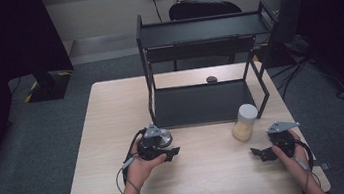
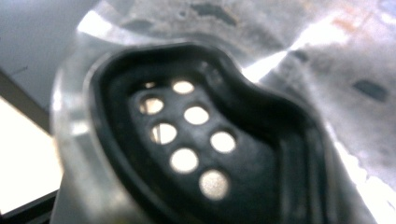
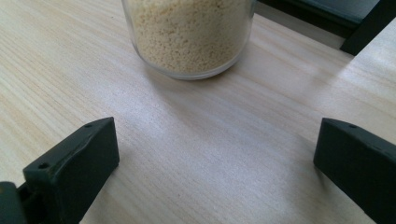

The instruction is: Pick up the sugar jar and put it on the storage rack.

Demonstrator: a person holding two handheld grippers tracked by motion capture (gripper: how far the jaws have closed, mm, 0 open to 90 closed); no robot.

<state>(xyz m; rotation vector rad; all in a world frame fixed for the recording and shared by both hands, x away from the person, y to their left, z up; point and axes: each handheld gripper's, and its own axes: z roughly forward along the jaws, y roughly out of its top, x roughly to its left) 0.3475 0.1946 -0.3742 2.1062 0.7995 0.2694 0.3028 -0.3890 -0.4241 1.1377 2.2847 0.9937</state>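
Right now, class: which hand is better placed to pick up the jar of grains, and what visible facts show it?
The right. Its tongs stand open and empty, aimed at the jar of grains just ahead on the table. The left tongs are shut on a metal shaker.

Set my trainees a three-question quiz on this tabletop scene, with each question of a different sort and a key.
1. True or false: the right gripper has its jaws open and is not touching the glass jar of grains.
2. What does the left gripper hold? A: a metal shaker with a perforated black top. B: a wooden spoon. C: a folded cloth.
3. In a few words: what large thing stands at the far side of the wooden table?

Key: 1 true. 2 A. 3 the black two-tier rack.
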